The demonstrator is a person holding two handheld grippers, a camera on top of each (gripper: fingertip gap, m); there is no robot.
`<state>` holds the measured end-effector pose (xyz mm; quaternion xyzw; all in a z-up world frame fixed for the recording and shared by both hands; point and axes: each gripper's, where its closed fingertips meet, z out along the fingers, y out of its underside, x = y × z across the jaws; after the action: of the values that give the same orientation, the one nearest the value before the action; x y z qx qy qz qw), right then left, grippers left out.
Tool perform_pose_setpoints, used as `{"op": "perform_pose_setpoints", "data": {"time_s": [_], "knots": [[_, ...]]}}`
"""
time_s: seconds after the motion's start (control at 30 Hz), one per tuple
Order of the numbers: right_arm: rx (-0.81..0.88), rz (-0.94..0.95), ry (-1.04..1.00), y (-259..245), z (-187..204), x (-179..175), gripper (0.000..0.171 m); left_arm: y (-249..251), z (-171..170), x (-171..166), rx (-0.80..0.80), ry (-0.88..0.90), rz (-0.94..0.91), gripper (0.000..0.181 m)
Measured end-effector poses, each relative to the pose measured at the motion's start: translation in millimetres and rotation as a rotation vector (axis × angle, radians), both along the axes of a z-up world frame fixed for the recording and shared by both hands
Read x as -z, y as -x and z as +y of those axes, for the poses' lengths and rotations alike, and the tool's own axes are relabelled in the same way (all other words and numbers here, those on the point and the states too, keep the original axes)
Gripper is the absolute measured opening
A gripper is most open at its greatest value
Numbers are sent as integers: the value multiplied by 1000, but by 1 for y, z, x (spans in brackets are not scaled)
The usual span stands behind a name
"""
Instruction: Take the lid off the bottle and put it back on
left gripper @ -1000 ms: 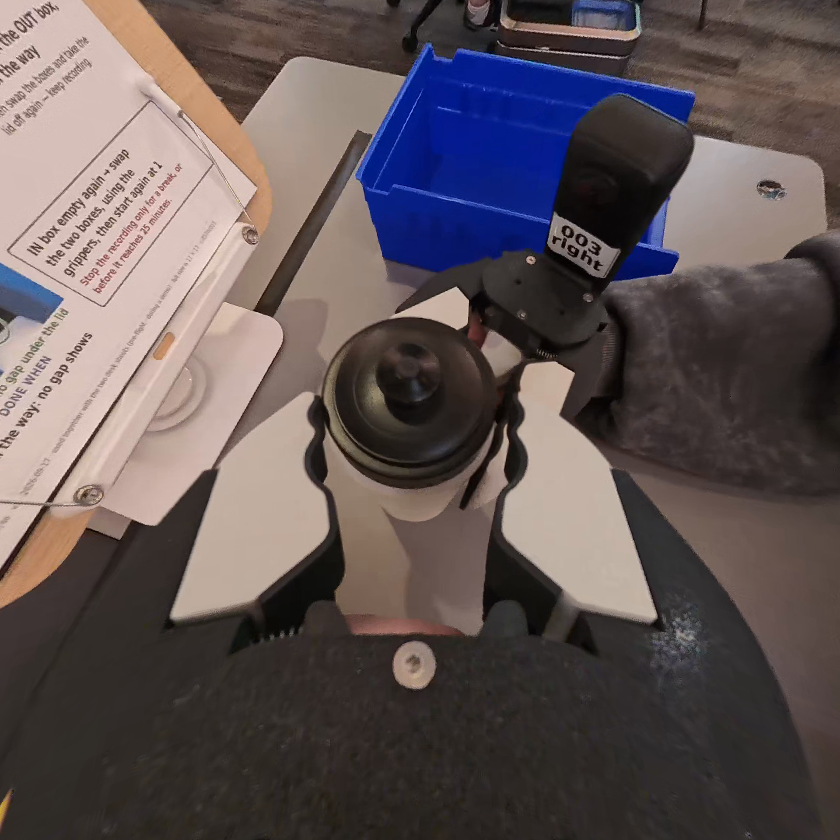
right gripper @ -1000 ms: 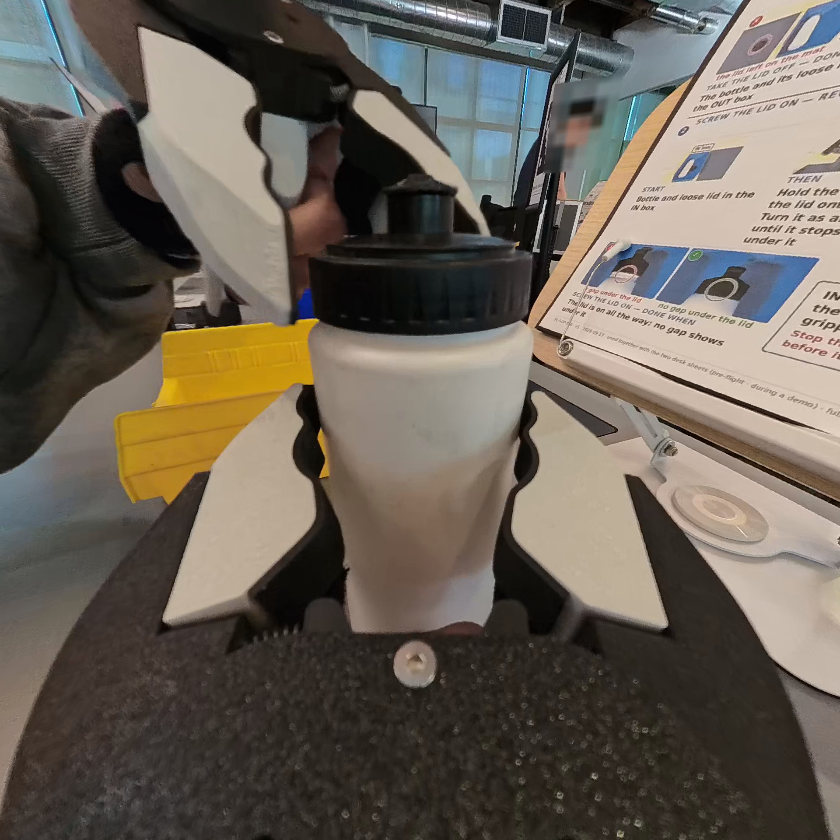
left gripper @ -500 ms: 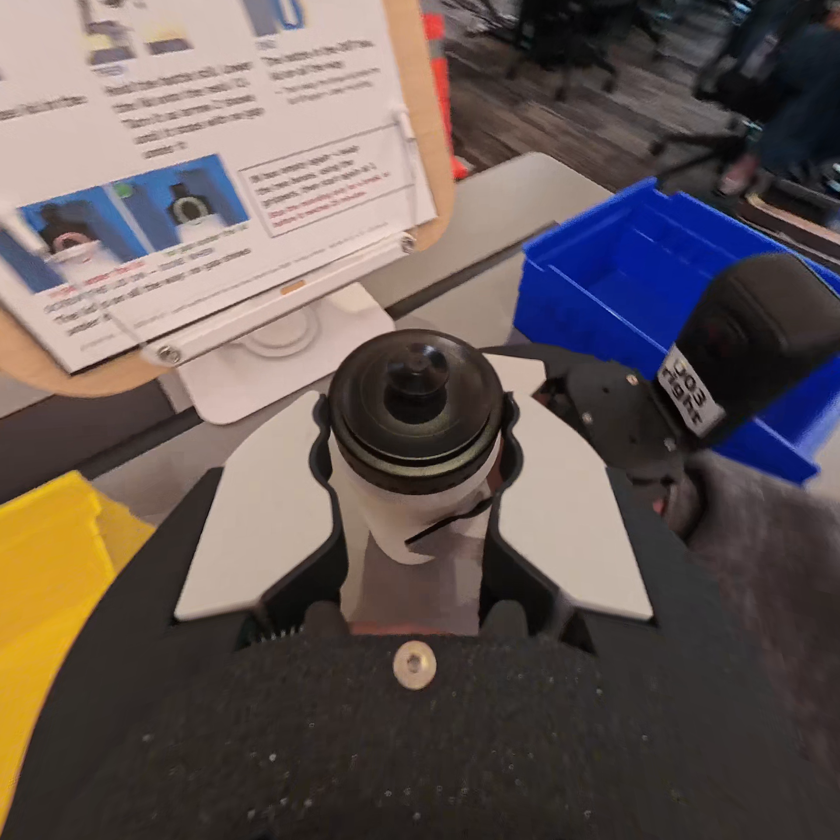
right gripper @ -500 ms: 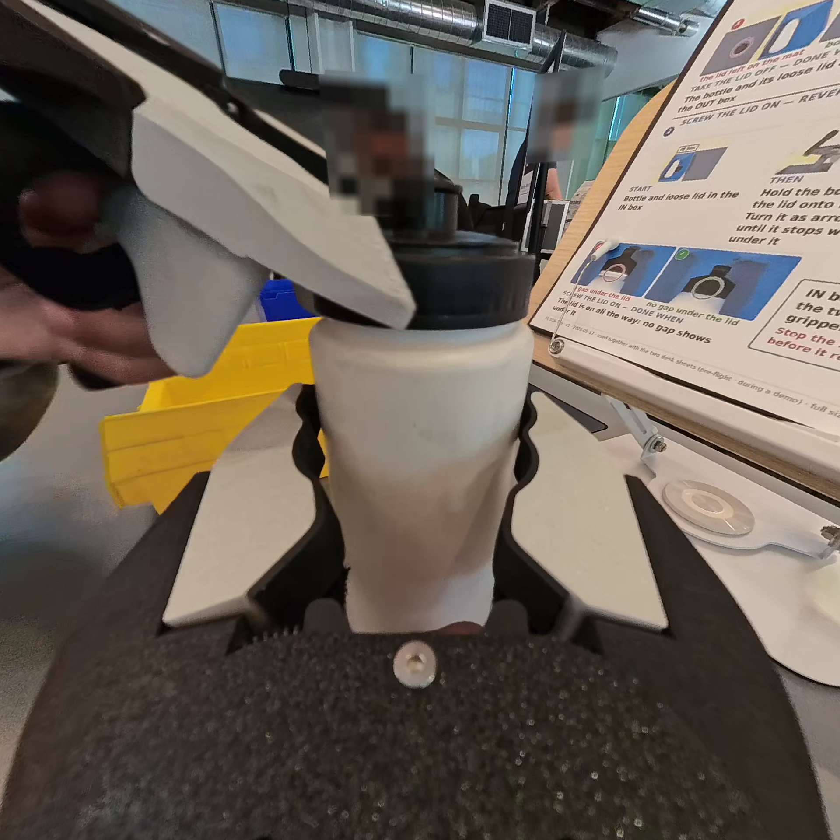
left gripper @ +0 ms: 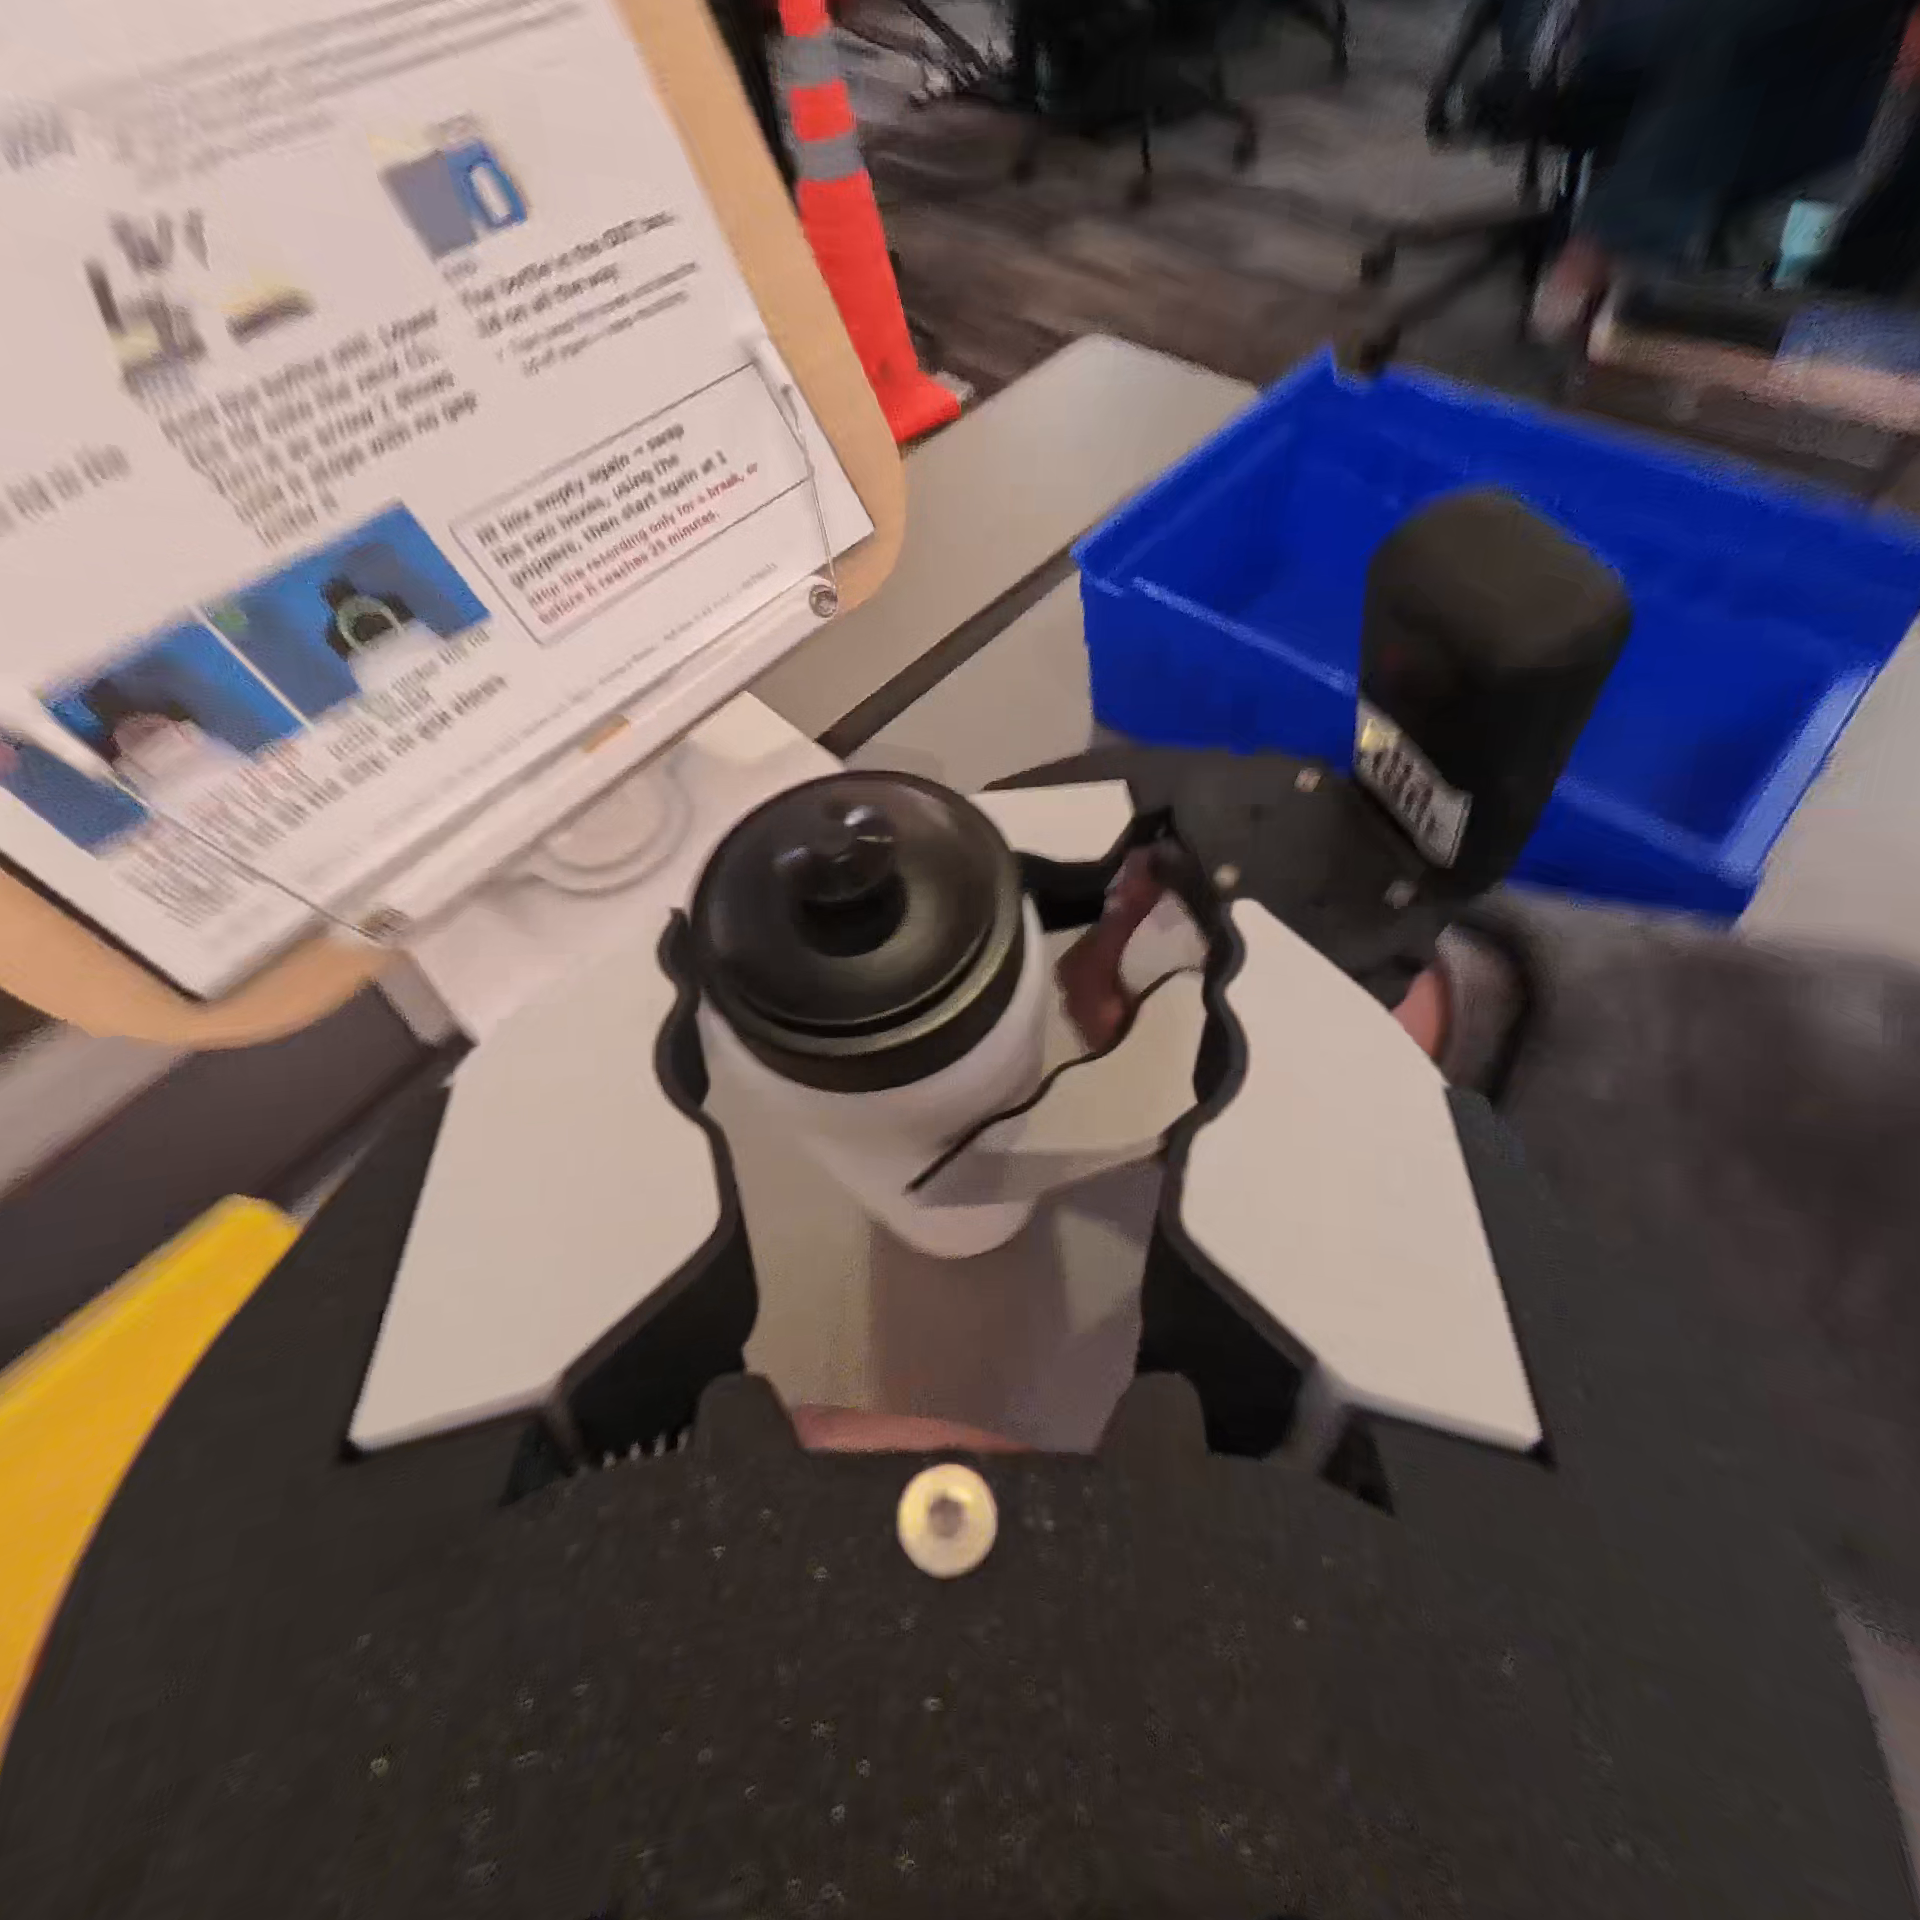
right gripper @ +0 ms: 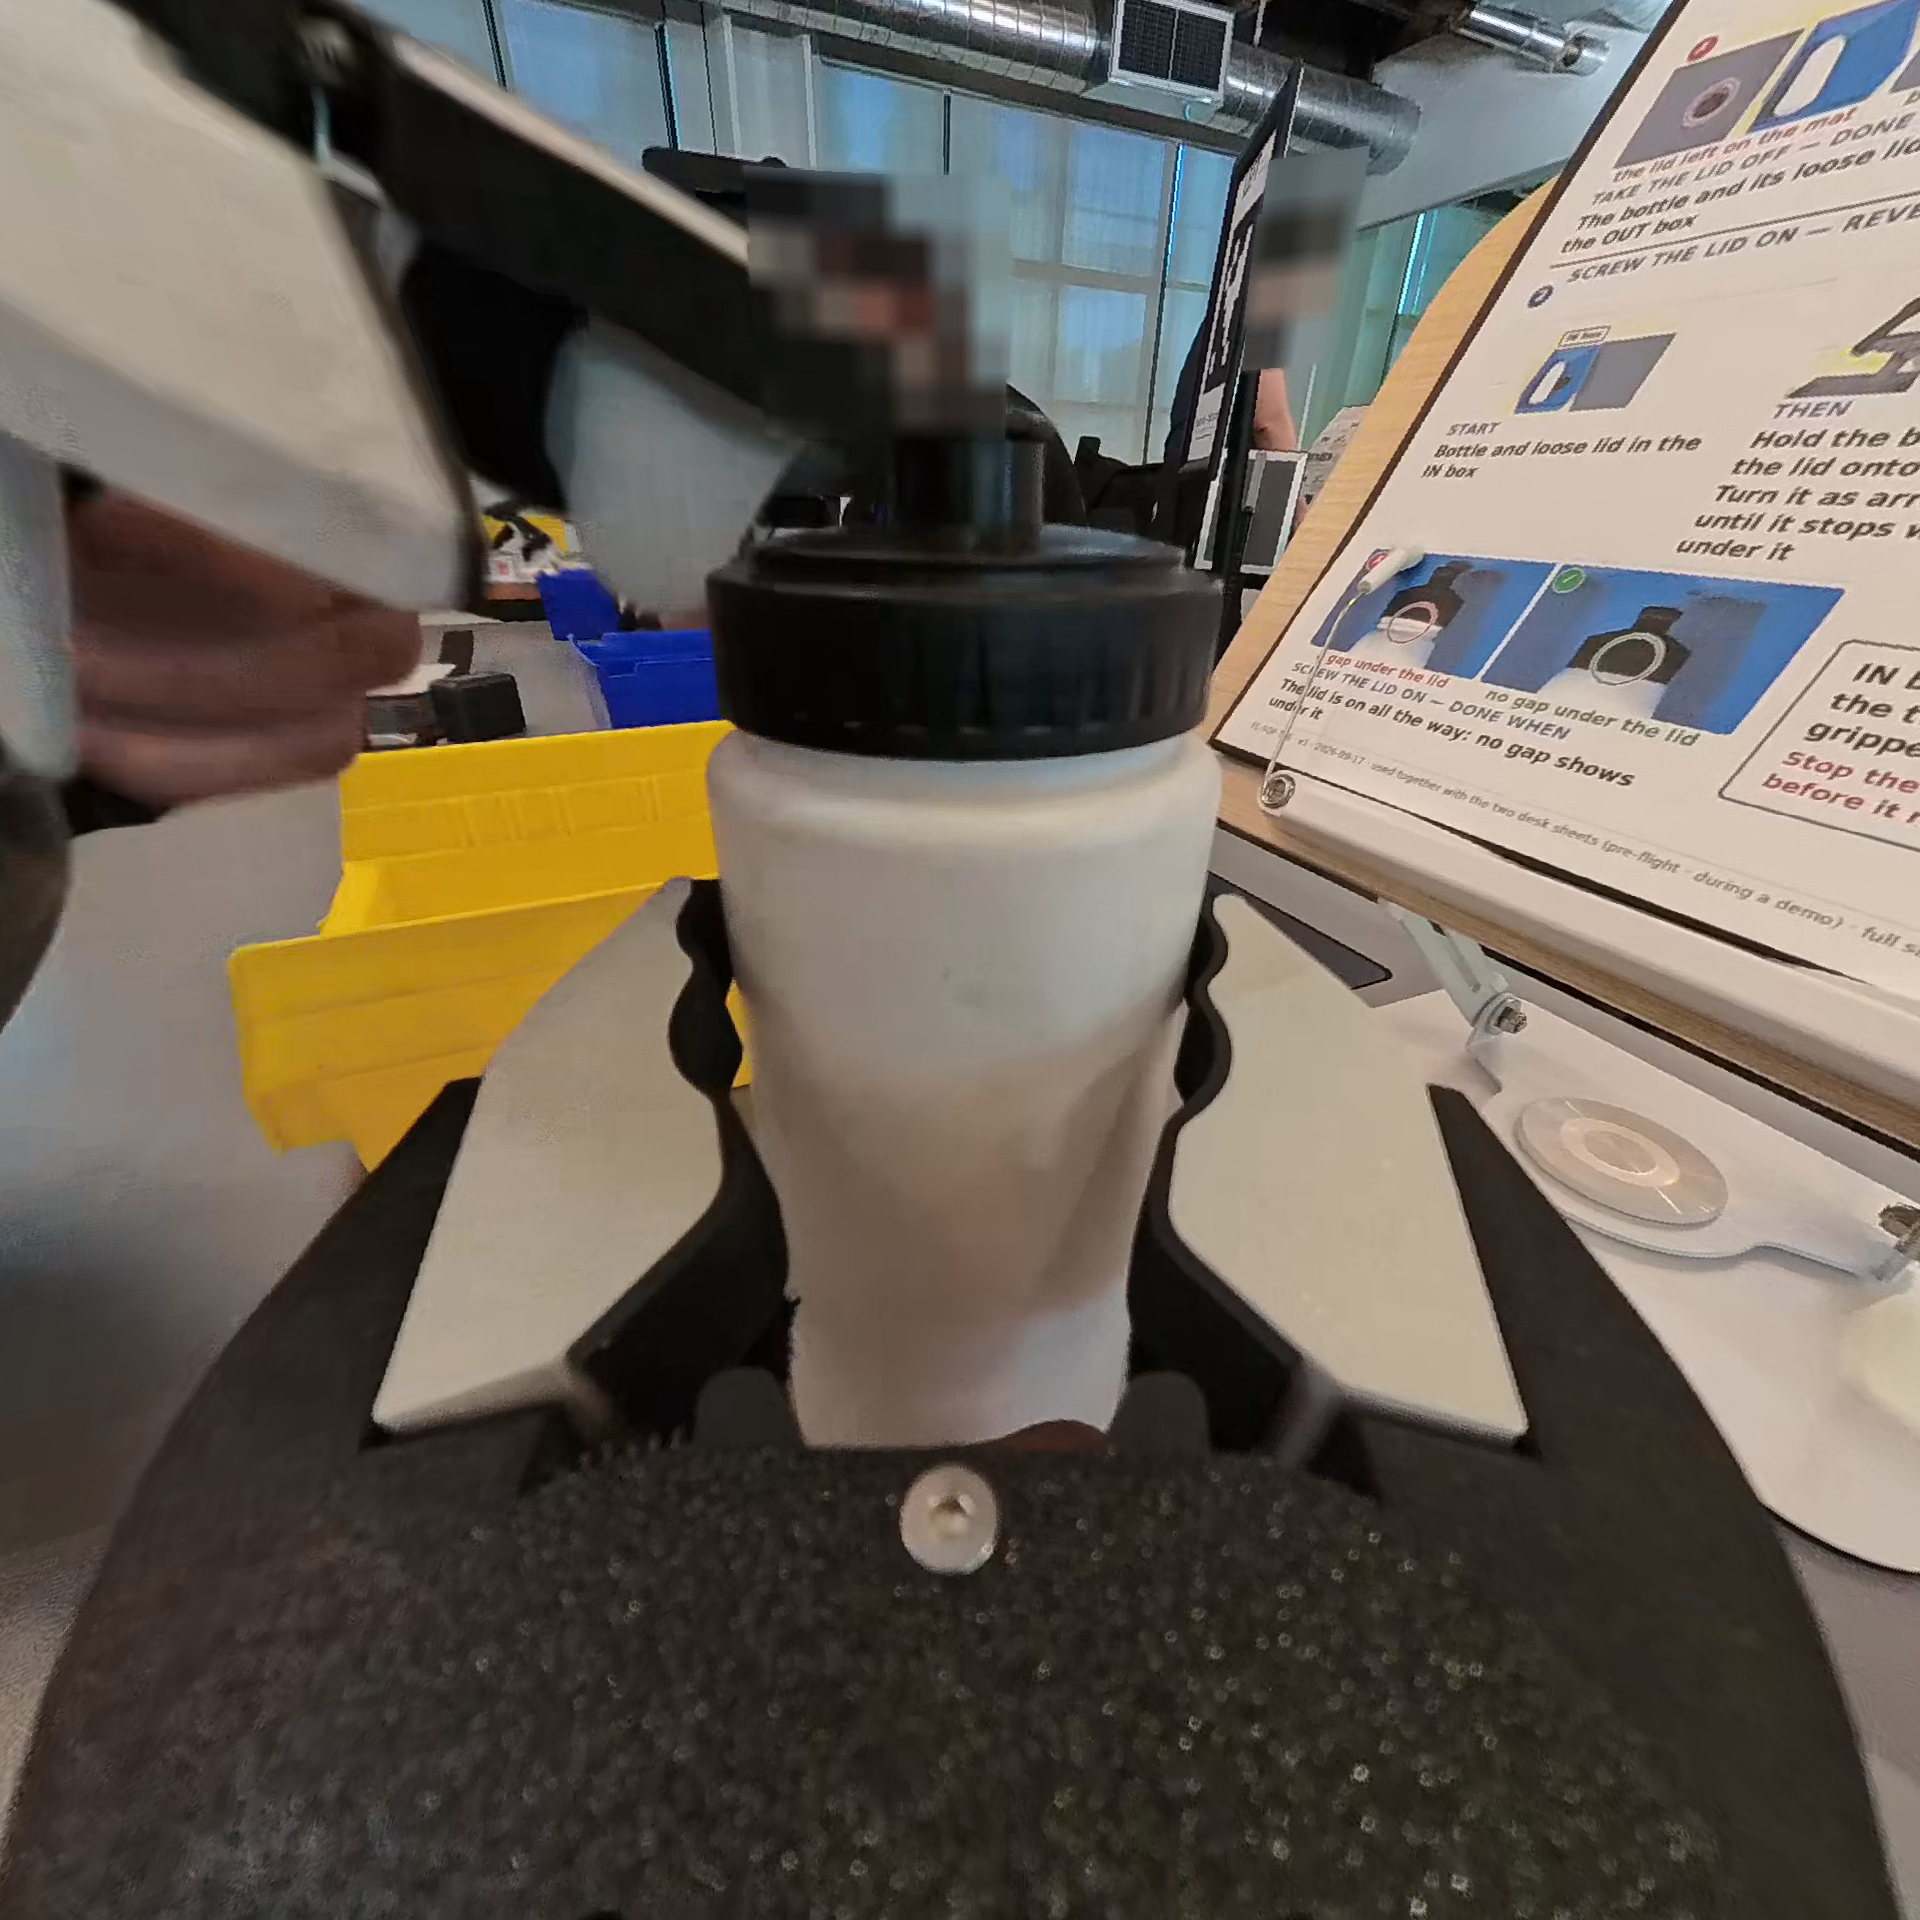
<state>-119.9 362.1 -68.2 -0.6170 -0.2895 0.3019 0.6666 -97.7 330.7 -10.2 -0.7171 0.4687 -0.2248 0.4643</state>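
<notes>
A white bottle (right gripper: pixel 966 987) with a black screw lid (right gripper: pixel 966 665) stands upright. My right gripper (right gripper: pixel 951 914) is shut on the bottle's body below the lid. In the left wrist view I look down on the lid (left gripper: pixel 852 914) and the bottle (left gripper: pixel 831 1122). My left gripper (left gripper: pixel 951 930) is open, its jaws spread wider than the lid, with a clear gap on the right side. In the right wrist view one left finger (right gripper: pixel 260 364) is blurred at upper left, above and beside the lid. The right gripper's body (left gripper: pixel 1351 831) shows behind the bottle.
A blue bin (left gripper: pixel 1558 644) stands at the back right. A yellow bin (right gripper: pixel 468 935) sits behind the bottle, also at lower left in the left wrist view (left gripper: pixel 104 1403). An instruction board (right gripper: pixel 1662 520) on a white stand is close by. An orange cone (left gripper: pixel 842 208) is on the floor.
My left gripper was shut on the lid and turned around it. It has now opened and come off the lid. The right gripper kept its hold on the bottle.
</notes>
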Motion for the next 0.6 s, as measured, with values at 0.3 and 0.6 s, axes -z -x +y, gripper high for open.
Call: {"op": "perform_pose_setpoints", "data": {"time_s": [0.3,0.6], "knots": [[-10,-3,-3,0,-1,0,84,0,15,13,370,108,162,87],[9,7,4,-3,2,0,84,-8,22,16,219,132,55,71]]}}
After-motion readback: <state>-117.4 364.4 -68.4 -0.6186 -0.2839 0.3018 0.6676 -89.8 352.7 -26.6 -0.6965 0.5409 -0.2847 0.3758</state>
